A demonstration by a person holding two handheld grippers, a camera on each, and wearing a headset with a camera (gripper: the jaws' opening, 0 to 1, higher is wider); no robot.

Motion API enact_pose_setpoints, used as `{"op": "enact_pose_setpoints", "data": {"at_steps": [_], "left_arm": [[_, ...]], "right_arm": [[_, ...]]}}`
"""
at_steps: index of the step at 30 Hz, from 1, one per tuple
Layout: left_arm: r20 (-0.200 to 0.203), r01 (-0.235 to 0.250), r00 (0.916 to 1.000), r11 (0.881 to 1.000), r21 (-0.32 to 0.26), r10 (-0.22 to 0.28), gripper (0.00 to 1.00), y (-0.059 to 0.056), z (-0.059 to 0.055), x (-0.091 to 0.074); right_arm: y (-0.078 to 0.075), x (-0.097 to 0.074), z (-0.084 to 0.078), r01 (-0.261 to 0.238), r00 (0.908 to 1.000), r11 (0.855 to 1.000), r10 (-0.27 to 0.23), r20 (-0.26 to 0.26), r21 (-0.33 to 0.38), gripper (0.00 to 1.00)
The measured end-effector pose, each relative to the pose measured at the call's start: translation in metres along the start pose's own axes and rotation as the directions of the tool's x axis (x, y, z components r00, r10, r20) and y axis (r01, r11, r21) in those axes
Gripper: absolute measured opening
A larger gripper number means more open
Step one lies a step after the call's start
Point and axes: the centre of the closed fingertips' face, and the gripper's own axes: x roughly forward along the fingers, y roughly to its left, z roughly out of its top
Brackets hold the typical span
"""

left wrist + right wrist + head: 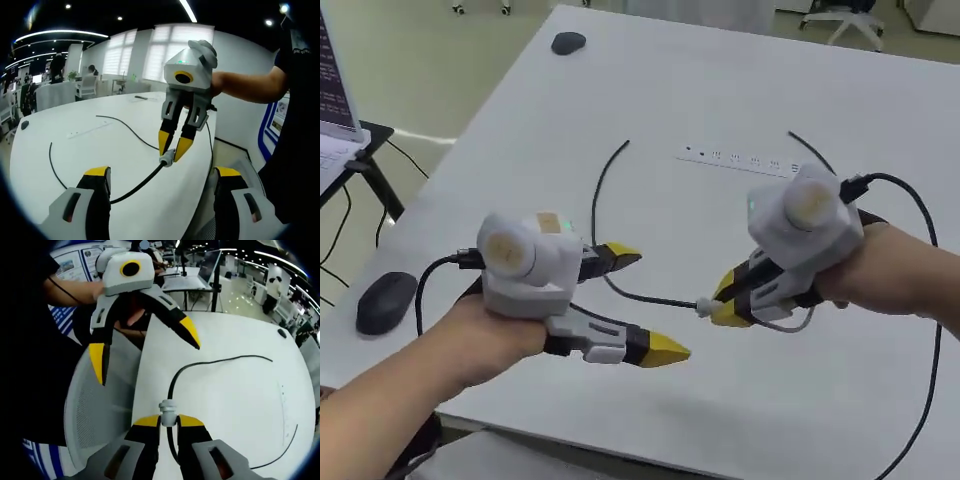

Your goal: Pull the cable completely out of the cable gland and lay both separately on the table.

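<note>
Presently, the right gripper (727,302) has its yellow-tipped jaws closed on the small pale grey plastic cable gland (168,410), which it holds over the near part of the white bench (740,70), right of centre. Whether the gland touches the bench surface cannot be determined.

The thin black cable (597,200) is threaded through the gland. On one side it leaves the gland toward the left, passes between the jaws of the left gripper (645,303), then curves away across the bench to a free end on the far side. On the other side, the right gripper view shows it running back between that gripper's own jaws.

The left gripper is held to the left of the gland, well apart from it. Its jaws are spread wide and grip nothing; the cable lies between them without contact.

A long white power strip (735,160) lies farther back on the bench. A dark oval computer mouse (568,42) sits near the far left edge.
</note>
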Motion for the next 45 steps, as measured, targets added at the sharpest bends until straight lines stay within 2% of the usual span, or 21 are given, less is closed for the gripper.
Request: {"op": "enact_pose_setpoints", "data": {"at_steps": [3,5,12,18,24,26,34,41,45], "left_arm": [[-0.004,0.016,0.9999,1.000,0.011,-0.016,0.80,-0.003,0.001,0.005],[0.002,0.026,0.9996,0.999,0.042,-0.027,0.77,-0.006,0.003,0.009],[-0.032,0.067,0.9974,0.996,0.053,-0.065,0.71,-0.016,0.002,0.024],[-0.033,0.100,0.9946,0.995,0.032,-0.098,0.59,-0.023,0.004,0.033],[-0.072,0.143,0.9876,0.989,0.045,-0.140,0.39,-0.033,-0.002,0.039],[-0.077,0.153,0.9859,0.987,0.051,-0.148,0.36,-0.034,-0.001,0.039],[-0.099,0.201,0.9758,0.978,0.055,-0.195,0.18,-0.041,-0.003,0.042],[-0.105,0.202,0.9750,0.978,0.052,-0.196,0.16,-0.038,-0.002,0.043],[-0.115,0.201,0.9741,0.979,0.046,-0.195,0.15,-0.036,-0.004,0.042]], "right_arm": [[0.003,-0.005,0.003,0.010,0.9999,1.000,-0.010,0.011,-0.009,0.07],[0.008,-0.008,0.005,0.009,0.9999,1.000,-0.008,0.014,-0.021,0.07],[0.018,-0.018,0.011,0.012,0.9997,0.997,-0.010,0.023,-0.071,0.07],[0.019,-0.019,0.007,0.018,0.9994,0.996,-0.015,0.030,-0.083,0.07],[0.020,-0.013,-0.002,0.012,0.9991,0.996,-0.009,0.041,-0.085,0.07],[0.022,-0.011,-0.005,0.010,0.9989,0.996,-0.006,0.046,-0.088,0.07],[0.024,-0.013,-0.002,0.014,0.9973,0.993,-0.005,0.073,-0.114,0.07],[0.021,-0.013,-0.001,0.025,0.9978,0.989,-0.016,0.065,-0.144,0.07],[0.022,-0.011,-0.001,0.048,0.9972,0.983,-0.037,0.065,-0.176,0.07]]}}
